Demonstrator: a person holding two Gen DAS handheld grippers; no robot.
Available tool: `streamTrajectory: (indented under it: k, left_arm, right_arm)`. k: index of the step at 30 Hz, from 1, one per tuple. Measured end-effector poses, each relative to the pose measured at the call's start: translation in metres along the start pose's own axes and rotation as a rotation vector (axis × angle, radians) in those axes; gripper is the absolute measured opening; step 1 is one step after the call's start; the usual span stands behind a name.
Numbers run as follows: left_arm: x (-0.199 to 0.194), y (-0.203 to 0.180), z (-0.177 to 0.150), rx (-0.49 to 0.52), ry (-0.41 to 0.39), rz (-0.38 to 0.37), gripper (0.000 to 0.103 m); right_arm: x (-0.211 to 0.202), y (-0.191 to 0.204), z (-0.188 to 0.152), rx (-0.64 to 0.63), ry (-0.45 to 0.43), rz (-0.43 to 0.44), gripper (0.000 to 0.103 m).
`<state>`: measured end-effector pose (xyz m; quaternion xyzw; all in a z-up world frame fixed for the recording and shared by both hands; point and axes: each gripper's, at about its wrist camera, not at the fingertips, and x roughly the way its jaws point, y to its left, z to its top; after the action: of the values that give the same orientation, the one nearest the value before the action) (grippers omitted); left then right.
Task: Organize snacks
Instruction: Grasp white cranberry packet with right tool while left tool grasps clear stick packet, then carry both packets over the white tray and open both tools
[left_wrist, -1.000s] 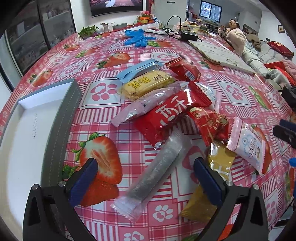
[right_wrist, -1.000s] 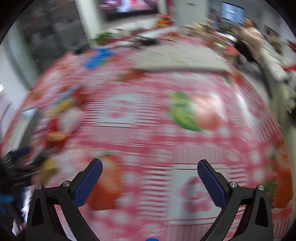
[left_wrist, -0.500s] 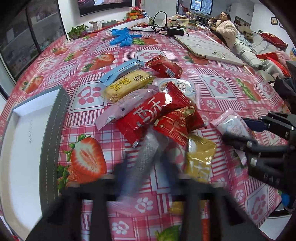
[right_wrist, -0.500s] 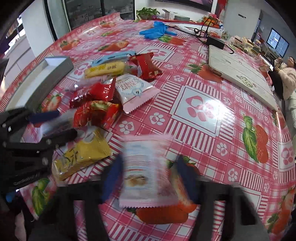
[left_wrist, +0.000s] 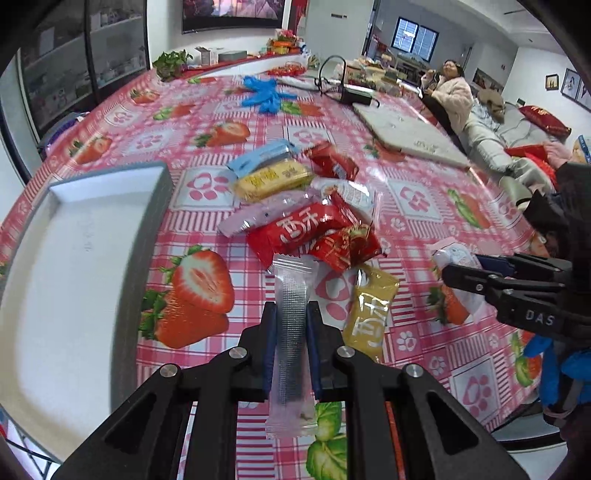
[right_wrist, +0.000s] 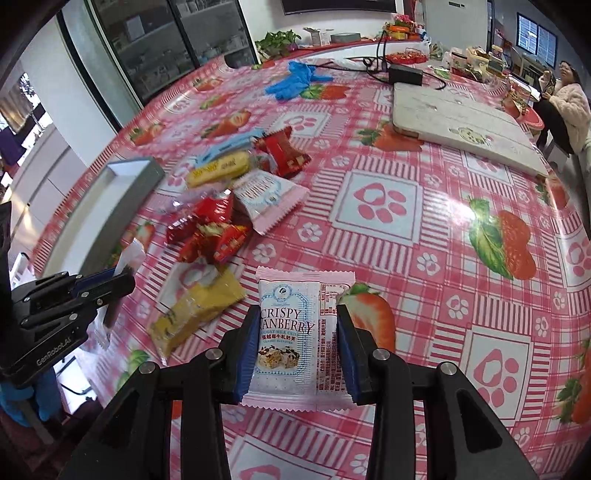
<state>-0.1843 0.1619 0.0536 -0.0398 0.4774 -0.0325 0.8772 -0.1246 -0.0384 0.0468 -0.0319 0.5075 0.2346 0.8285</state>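
L claw (left_wrist: 290, 325) is clamped on a long clear-wrapped bar (left_wrist: 291, 332), fingers pinching its sides, bar pointing away along the claw, above the counter (left_wrist: 424, 199). R claw (right_wrist: 297, 345) is clamped on a pink-edged cranberry nougat packet (right_wrist: 295, 339), label facing up, blue pads pressed to both long edges. Landmark: the snack pile (left_wrist: 310, 221) mid-counter. The bar's far end sits just short of the pile's near edge, by a red crinkled packet (left_wrist: 345, 245). A gold packet (left_wrist: 369, 310) lies flat just near of the pile, beside the bar on its R. In the pile: big red packet w/ white characters (left_wrist: 299, 229), yellow biscuit pack (left_wrist: 271, 179) on the far side, light blue wrapper (left_wrist: 260, 157) touching it beyond, small red packet (left_wrist: 332, 160) at far R. Grey tray w/ white inside (left_wrist: 74, 258) sits L of the pile, apart from it. In the L wrist view the R claw w/ its packet is R of the pile, well apart. Blue gloves (left_wrist: 267, 94) and a white board (left_wrist: 410, 133) lie far beyond the pile.
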Motion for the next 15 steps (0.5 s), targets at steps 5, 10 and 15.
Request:
streamTrajectory:
  k: [5,10,15]
  left_arm:
    - [-0.015,0.012,0.002,-0.024,-0.027,0.015,0.017]
    - [-0.027,0.035,-0.001,-0.074,-0.048,0.029,0.017]
    - [-0.043,0.067,-0.004,-0.130,-0.084,0.048,0.017]
  right_arm:
    - [-0.003,0.020,0.006,-0.029,-0.006,0.019,0.040]
    - [-0.003,0.045,0.014,-0.072,-0.006,0.028,0.040]
    - [0.000,0.077,0.024,-0.130,-0.005,0.040,0.040]
